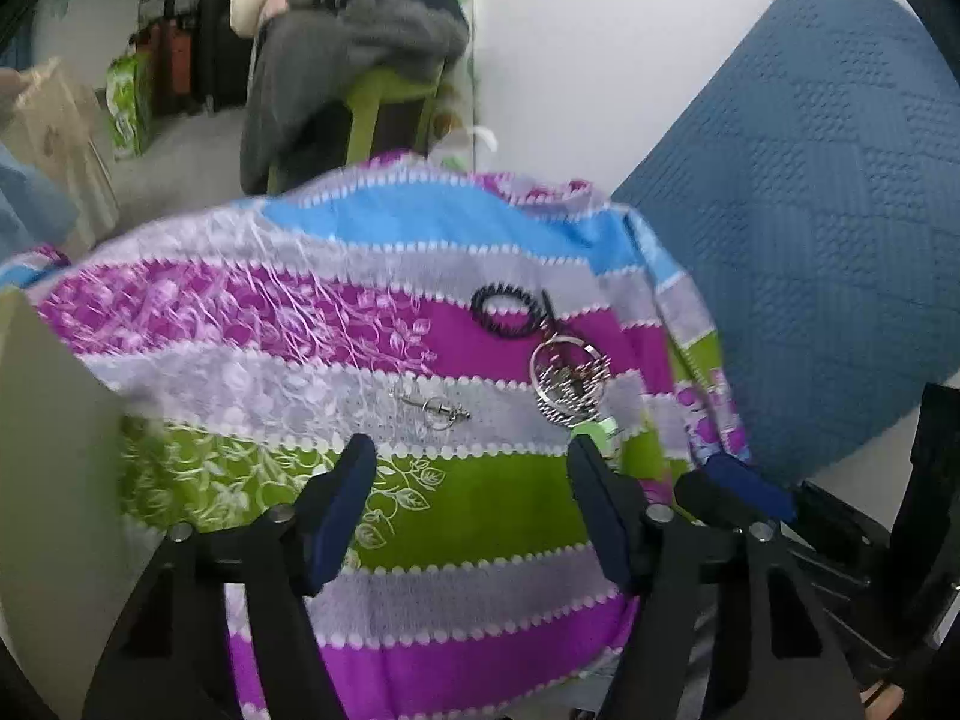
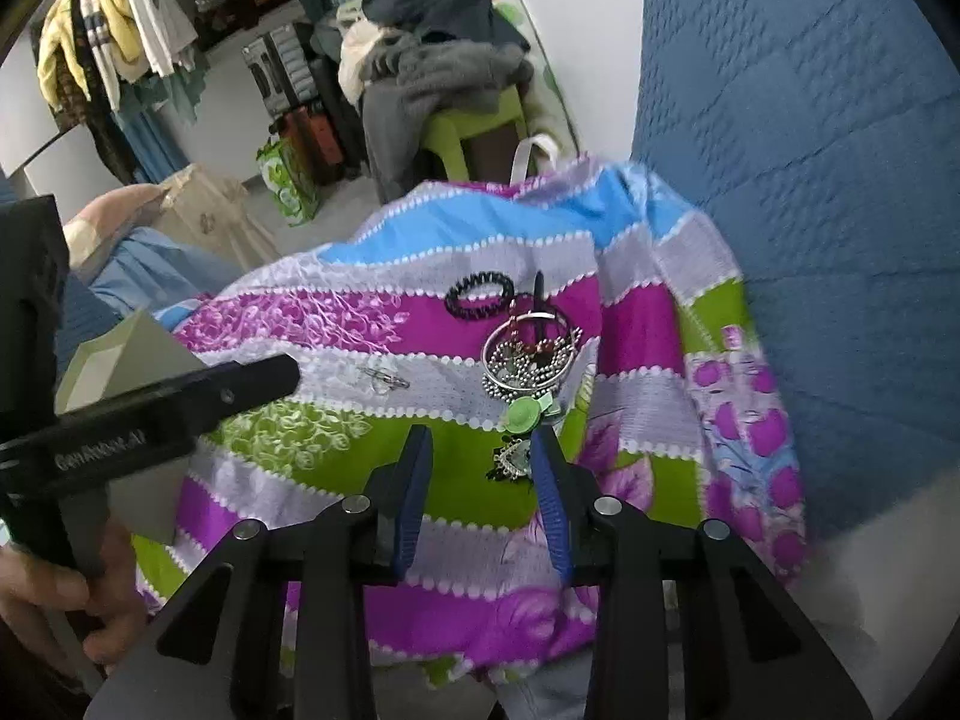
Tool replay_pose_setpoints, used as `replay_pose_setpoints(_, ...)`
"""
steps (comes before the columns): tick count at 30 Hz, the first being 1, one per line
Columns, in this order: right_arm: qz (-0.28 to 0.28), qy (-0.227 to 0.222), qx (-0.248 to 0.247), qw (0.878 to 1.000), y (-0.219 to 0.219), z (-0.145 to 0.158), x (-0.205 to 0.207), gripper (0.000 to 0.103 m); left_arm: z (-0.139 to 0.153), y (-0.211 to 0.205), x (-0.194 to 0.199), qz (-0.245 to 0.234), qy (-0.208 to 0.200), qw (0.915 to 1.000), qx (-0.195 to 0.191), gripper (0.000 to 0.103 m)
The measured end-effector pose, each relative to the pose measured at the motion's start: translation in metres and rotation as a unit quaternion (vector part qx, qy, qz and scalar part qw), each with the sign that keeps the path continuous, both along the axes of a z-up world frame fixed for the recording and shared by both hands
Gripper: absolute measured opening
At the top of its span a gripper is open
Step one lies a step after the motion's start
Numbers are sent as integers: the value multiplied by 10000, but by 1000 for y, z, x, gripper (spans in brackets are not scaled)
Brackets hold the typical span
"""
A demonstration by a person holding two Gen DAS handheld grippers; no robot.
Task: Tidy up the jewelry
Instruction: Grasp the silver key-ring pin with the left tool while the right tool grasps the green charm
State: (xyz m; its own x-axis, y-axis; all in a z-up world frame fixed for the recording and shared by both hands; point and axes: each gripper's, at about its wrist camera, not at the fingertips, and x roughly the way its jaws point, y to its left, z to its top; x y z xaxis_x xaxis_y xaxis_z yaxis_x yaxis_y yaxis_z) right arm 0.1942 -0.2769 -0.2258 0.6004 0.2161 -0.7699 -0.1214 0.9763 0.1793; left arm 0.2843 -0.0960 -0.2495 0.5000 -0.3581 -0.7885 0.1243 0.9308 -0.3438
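On a striped purple, green and blue cloth (image 1: 420,480) (image 2: 336,468) lie a black coil hair tie (image 1: 510,311) (image 2: 478,296), a pile of silver bead chains and rings (image 1: 567,384) (image 2: 528,360), a green round clip (image 2: 521,414), a dark jewelled pendant (image 2: 513,461) and a small silver pin (image 1: 433,407) (image 2: 384,379). My left gripper (image 1: 471,456) is open and empty, just short of the pin. My right gripper (image 2: 483,450) is open, its fingertips on either side of the pendant, a little above it.
A pale open box (image 2: 120,360) (image 1: 36,420) sits at the cloth's left edge, beside the left gripper's body (image 2: 150,408). A blue quilted surface (image 1: 810,210) (image 2: 810,180) lies to the right. A green stool with piled clothes (image 2: 456,114) stands behind.
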Motion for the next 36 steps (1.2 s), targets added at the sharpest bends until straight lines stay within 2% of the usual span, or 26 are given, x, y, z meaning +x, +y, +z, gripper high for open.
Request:
replay_pose_setpoints(4, 26, 246, 73, 9997, -3, -18, 19, 31, -28, -3, 20, -14, 241, 9997, 13, 61)
replay_pose_setpoints(6, 22, 289, 71, 9996, -4, -23, 27, 31, -38, -5, 29, -55, 334, 9994, -5, 55)
replay_pose_setpoints(12, 63, 452, -216, 9987, -5, -42, 48, 32, -52, -10, 48, -78, 317, 9994, 116, 54)
replay_pose_setpoints(15, 85, 582, -328, 9977, -3, -52, 55, 32, -57, -14, 56, -147, 295, 9989, 336, 54)
replay_pose_setpoints(19, 136, 639, -554, 9963, 2, -58, 60, 37, -59, -20, 61, -336, 207, 9975, 592, 57)
replay_pose_setpoints(21, 142, 664, -589, 9960, 3, -60, 62, 37, -60, -27, 64, -500, 185, 9946, 885, 57)
replay_pose_setpoints(26, 188, 712, -653, 9951, 7, -65, 67, 37, -62, -37, 66, -685, 98, 9902, 1216, 57)
replay_pose_setpoints(31, 197, 689, -741, 9947, 11, -67, 68, 35, -65, -52, 66, -848, -7, 9813, 1727, 54)
replay_pose_setpoints(33, 200, 688, -743, 9947, 10, -68, 68, 34, -65, -55, 63, -890, -48, 9796, 1800, 50)
replay_pose_setpoints(36, 197, 684, -735, 9948, 10, -67, 69, 34, -65, -52, 63, -858, -29, 9817, 1703, 50)
